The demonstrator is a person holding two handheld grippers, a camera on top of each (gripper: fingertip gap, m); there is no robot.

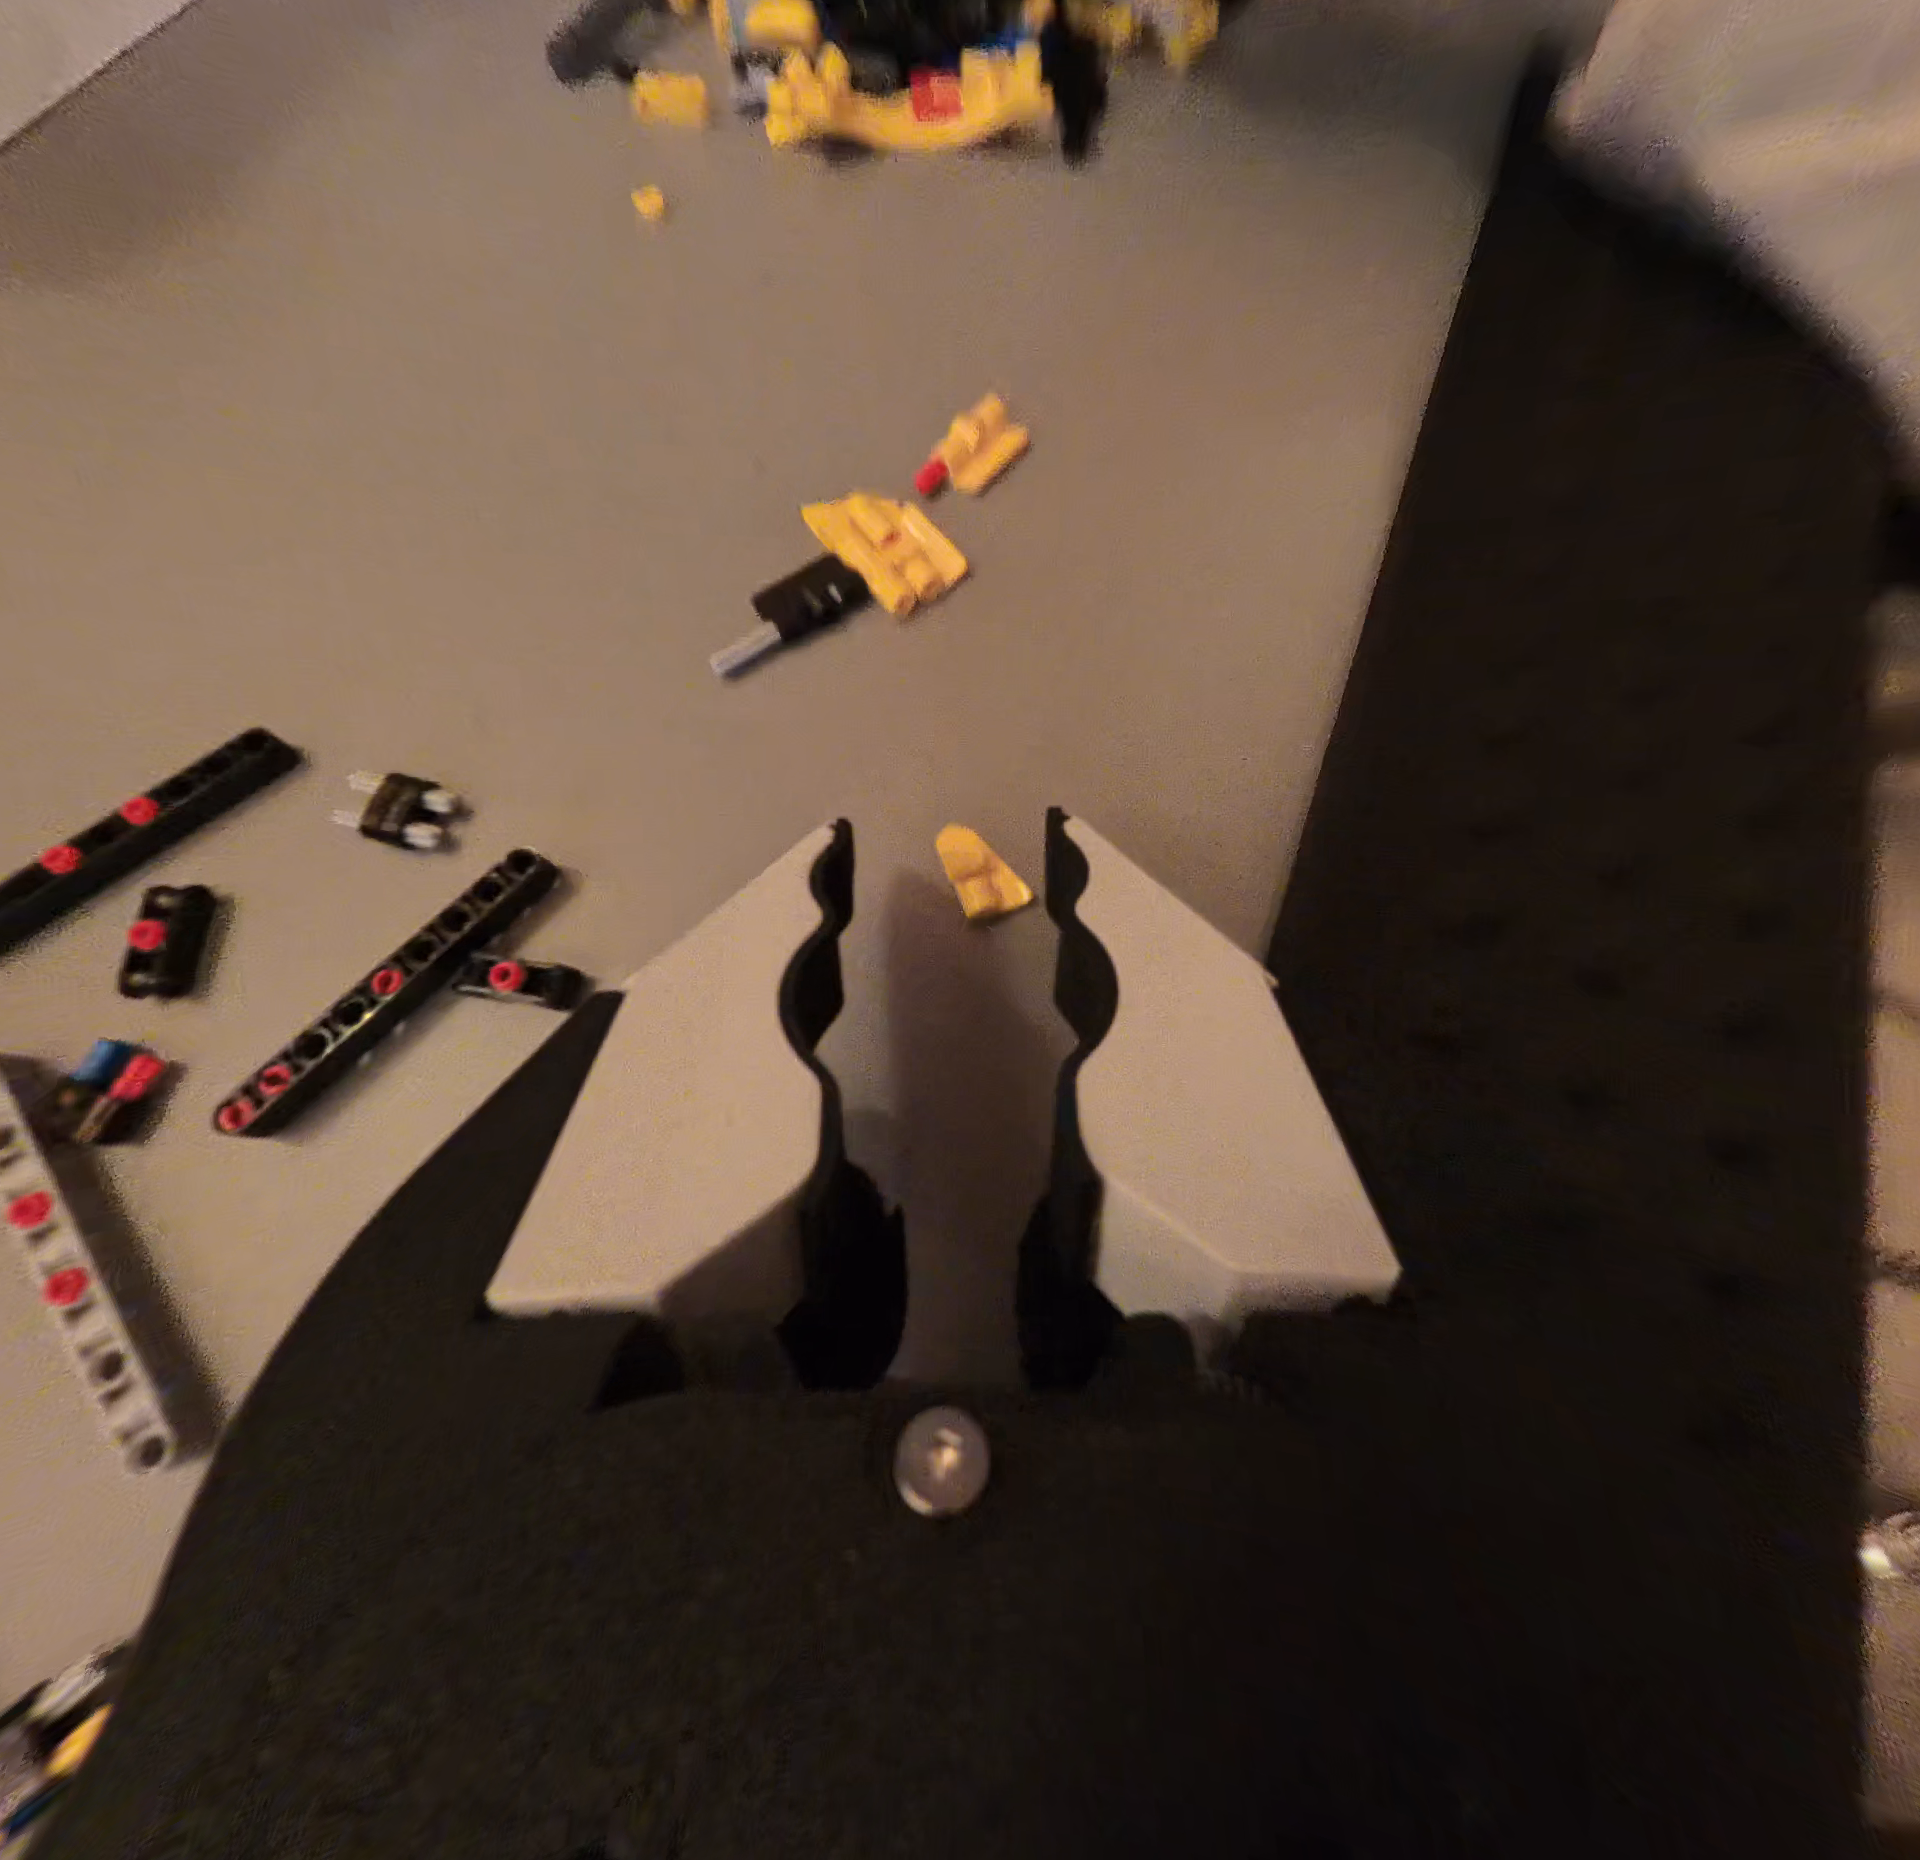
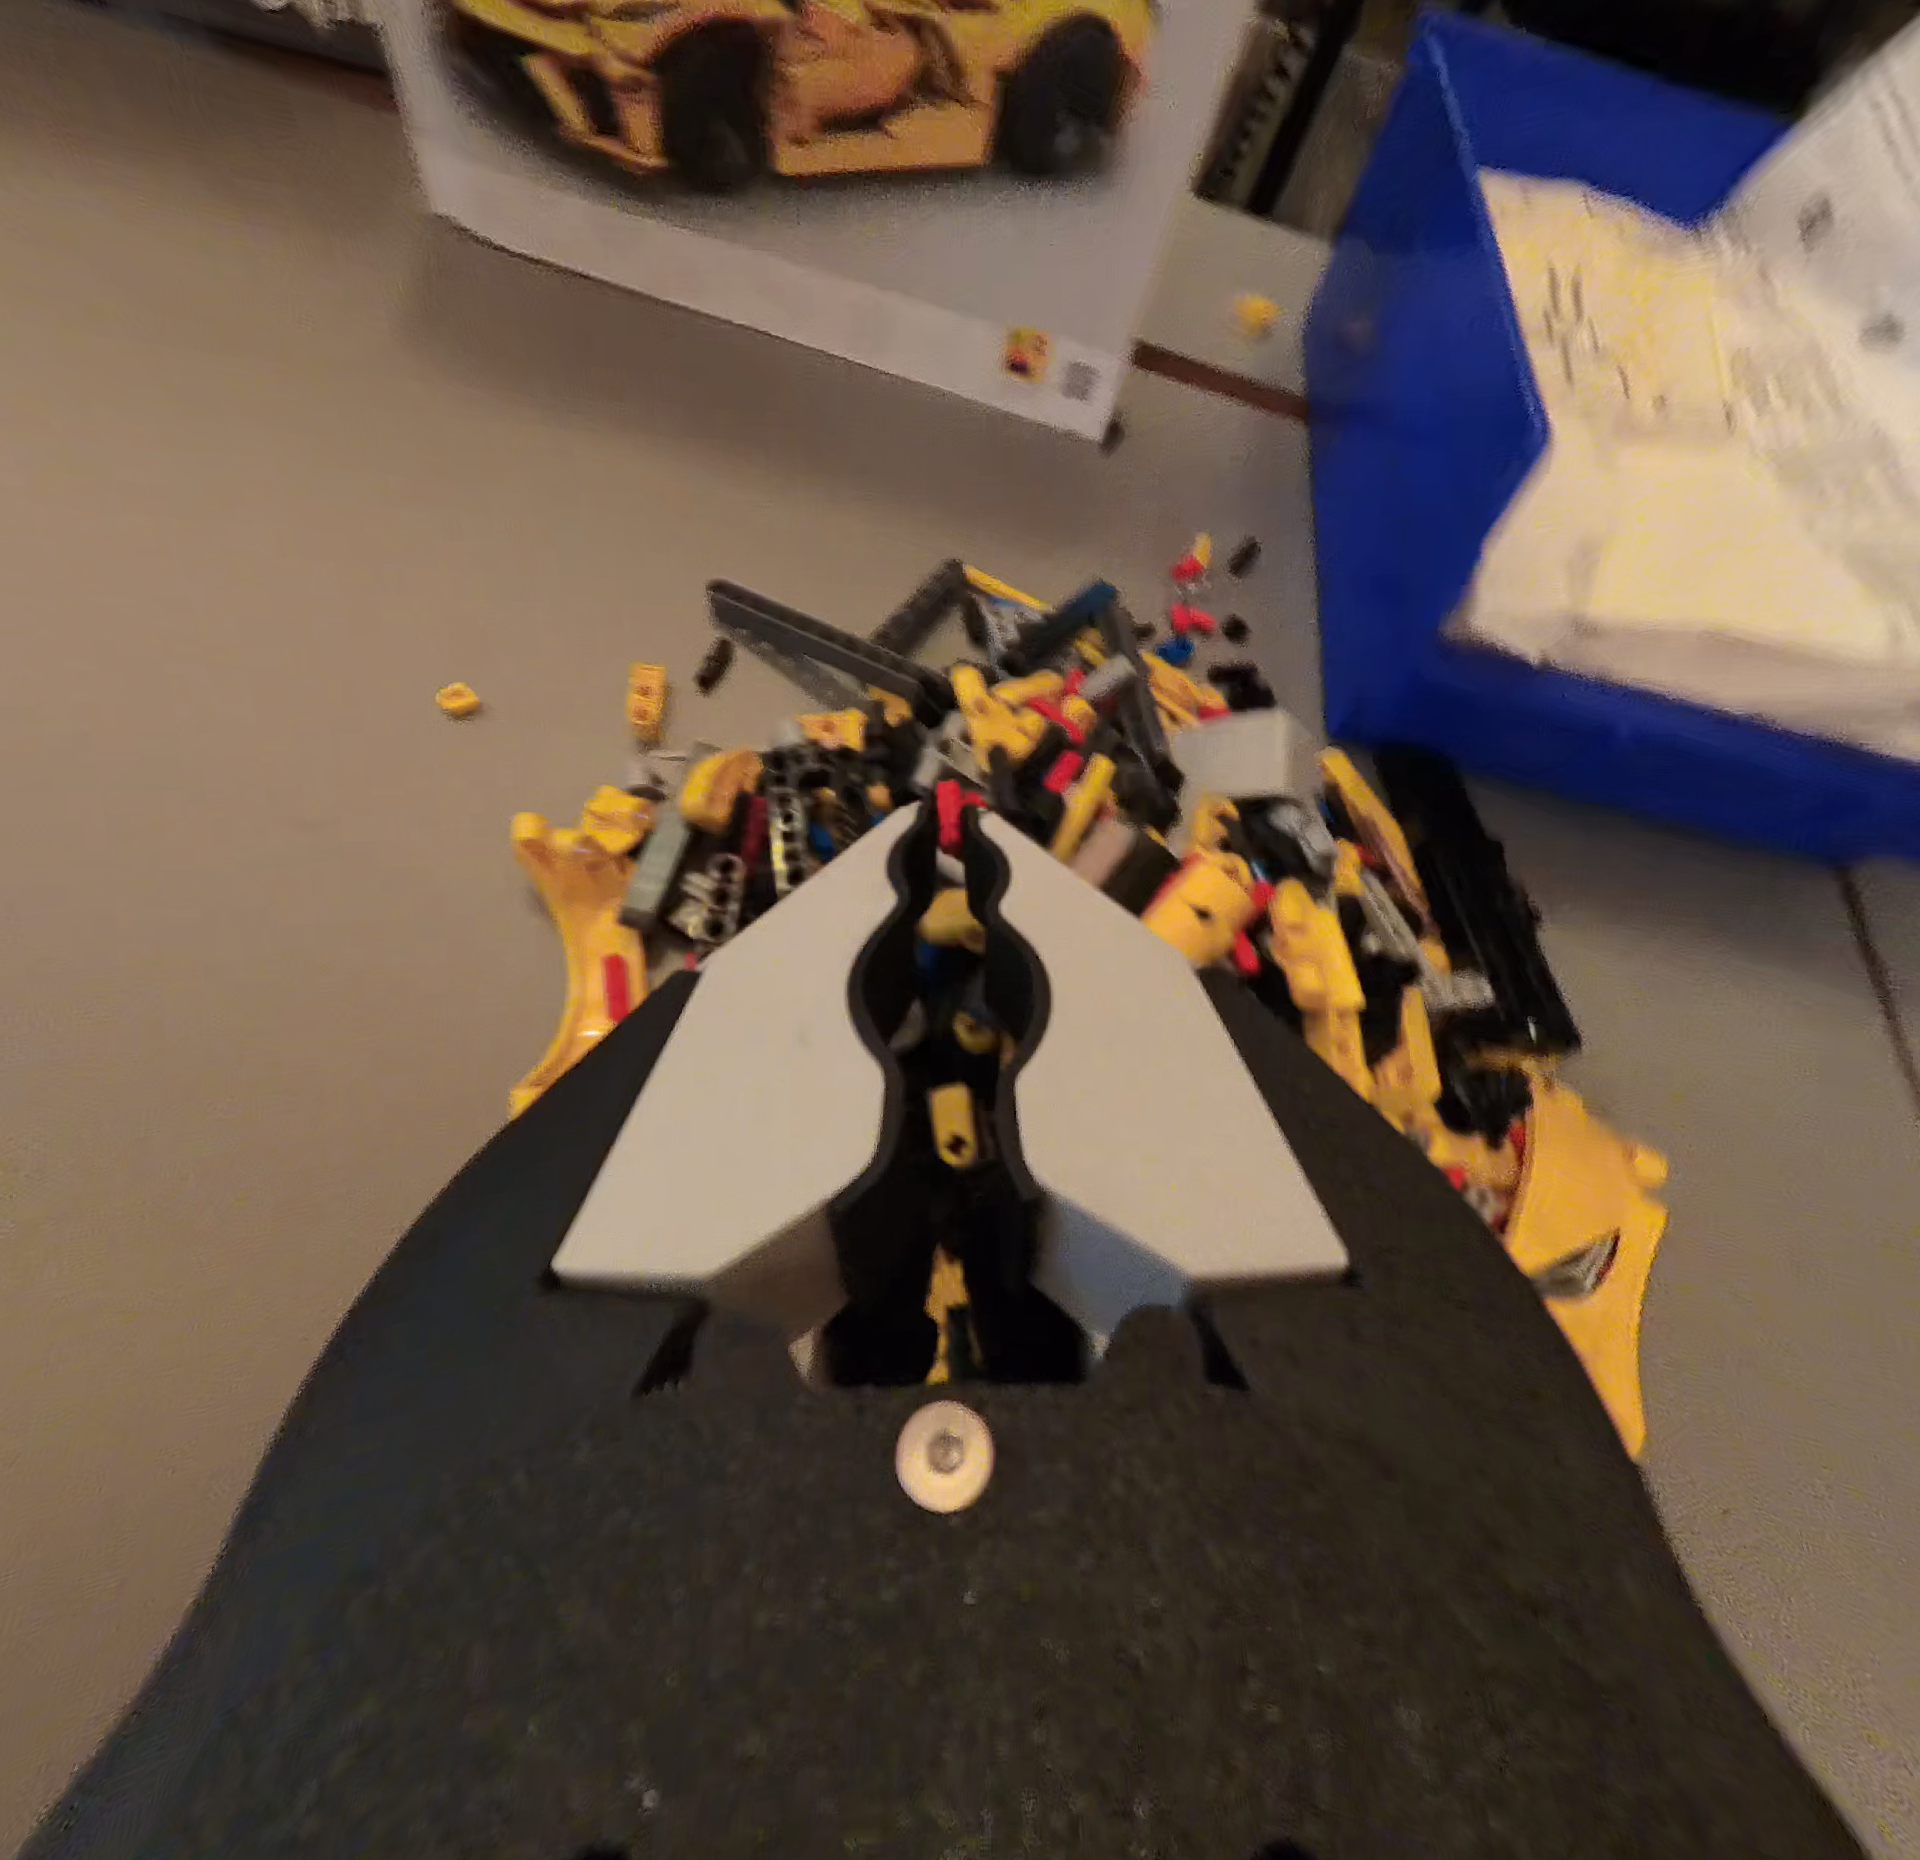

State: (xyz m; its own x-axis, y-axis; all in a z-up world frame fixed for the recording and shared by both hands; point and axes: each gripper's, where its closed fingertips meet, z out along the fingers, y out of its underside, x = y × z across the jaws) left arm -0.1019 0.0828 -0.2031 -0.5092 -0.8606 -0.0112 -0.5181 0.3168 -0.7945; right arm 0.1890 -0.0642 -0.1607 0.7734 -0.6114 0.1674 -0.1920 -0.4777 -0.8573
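We see the left gripper (image 1: 948,834) poised above a grey tabletop (image 1: 416,460) with its jaws released and nothing between them; a small yellow brick piece (image 1: 979,883) lies on the surface in the gap just beyond the fingertips, apart from both. Farther ahead lie a yellow plate piece joined to a black connector with a grey pin (image 1: 847,574) and, just beyond it, a smaller yellow piece with a red pin (image 1: 977,446). To the left we find two long black beams with red pins (image 1: 390,989) (image 1: 135,823), a short black beam (image 1: 166,937), a black connector with pale pins (image 1: 403,809), and a grey beam with red pins (image 1: 78,1291) near the edge of the view. A blurred heap of yellow and black parts (image 1: 904,44) sits at the far side. In the right wrist view, the right gripper (image 2: 948,818) has its jaws clenched on a small red pin (image 2: 948,811) pinched at the very tips, and it hangs over a pile of yellow, black and red building pieces (image 2: 1091,875). Behind the pile a set box with a picture of a yellow car (image 2: 790,148) stands upright, and to the right a blue bin (image 2: 1423,460) holds white paper sheets (image 2: 1714,439). A stray yellow brick (image 2: 457,701) lies alone to the left of the pile.
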